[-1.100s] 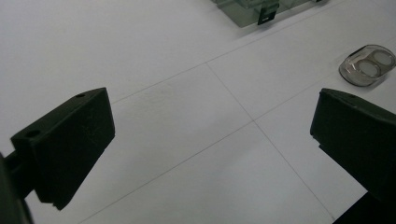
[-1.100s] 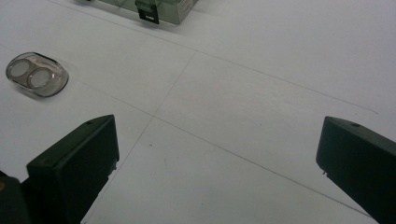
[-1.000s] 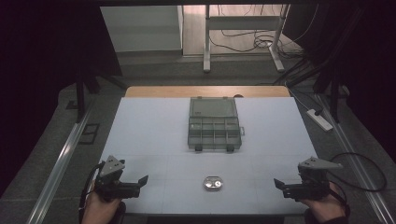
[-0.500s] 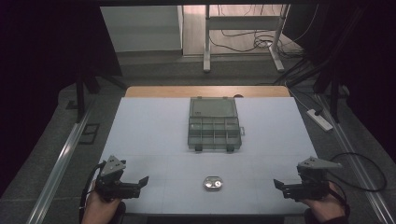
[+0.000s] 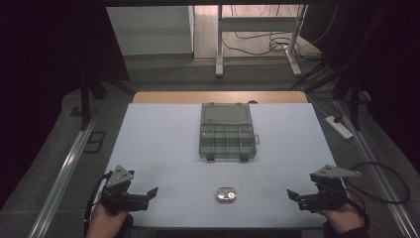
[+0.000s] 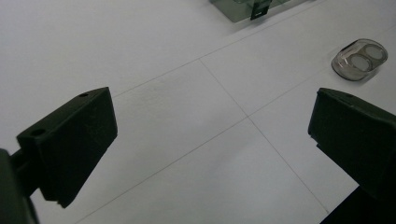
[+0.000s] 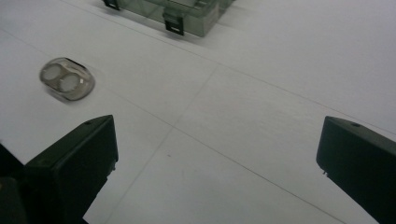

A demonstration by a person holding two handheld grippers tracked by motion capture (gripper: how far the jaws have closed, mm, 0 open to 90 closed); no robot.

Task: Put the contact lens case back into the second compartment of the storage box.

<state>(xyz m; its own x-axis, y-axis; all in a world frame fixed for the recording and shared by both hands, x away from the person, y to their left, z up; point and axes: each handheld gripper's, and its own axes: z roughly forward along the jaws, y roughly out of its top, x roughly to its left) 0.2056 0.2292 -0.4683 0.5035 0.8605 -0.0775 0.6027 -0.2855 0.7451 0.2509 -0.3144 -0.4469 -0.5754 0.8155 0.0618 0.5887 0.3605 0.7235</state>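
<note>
While both grippers gape, the small clear case (image 5: 227,194) lies between their fingers (image 5: 151,191).

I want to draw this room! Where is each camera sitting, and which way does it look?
High view: above the near table edge, looking forward and down; both hands, left gripper, right gripper.
Left gripper view: rides that gripper, past its open jaws to the small clear case.
Right gripper view: likewise, from the other side.
All share the case and compartment box.

Overhead forward-down; two low tabletop close-ups
</note>
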